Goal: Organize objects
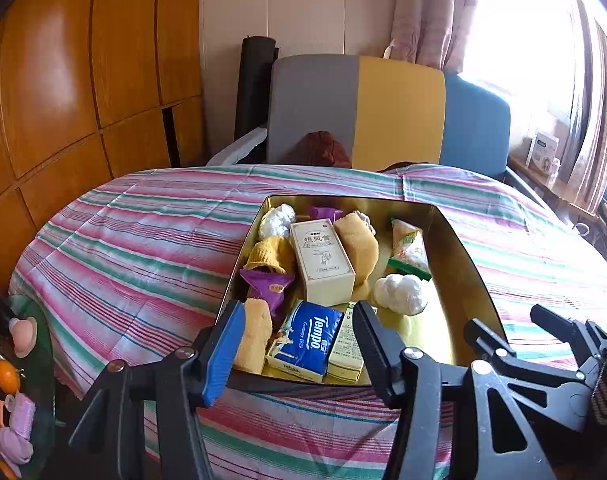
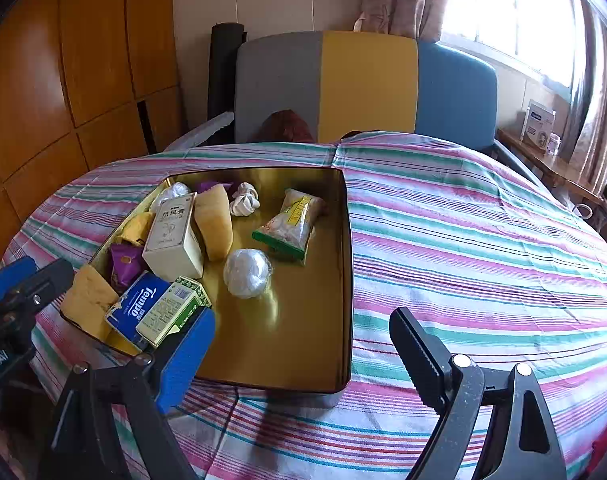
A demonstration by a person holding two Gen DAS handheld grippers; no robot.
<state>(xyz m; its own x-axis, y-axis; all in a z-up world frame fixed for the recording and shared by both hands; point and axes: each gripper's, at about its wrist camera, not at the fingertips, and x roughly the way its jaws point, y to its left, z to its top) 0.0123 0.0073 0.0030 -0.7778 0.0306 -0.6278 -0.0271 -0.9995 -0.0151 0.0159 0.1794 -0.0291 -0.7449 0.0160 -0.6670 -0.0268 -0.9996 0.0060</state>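
Observation:
A gold tin (image 1: pixel 469 268) (image 2: pixel 346 280) on the striped table holds several items, crowded on its left side. Among them are a cream box (image 1: pixel 323 264) (image 2: pixel 173 236), a blue Tempo tissue pack (image 1: pixel 307 336) (image 2: pixel 137 302), a green-and-white box (image 2: pixel 171 308), a snack packet (image 2: pixel 291 224) and a white wrapped ball (image 2: pixel 247 272). My left gripper (image 1: pixel 299 332) hangs open over the tin's near edge. The tissue pack lies below the gap and the pads do not touch it. My right gripper (image 2: pixel 303 344) stands open over the tin's near right corner with nothing between its fingers.
The pink, green and white striped cloth (image 2: pixel 483 240) covers the round table. A grey, yellow and blue chair (image 1: pixel 383 112) stands behind it. Wooden cabinets (image 1: pixel 63 80) line the left. Small toys and clips (image 1: pixel 19 360) lie at the lower left, and a shelf (image 2: pixel 543 152) runs by the window.

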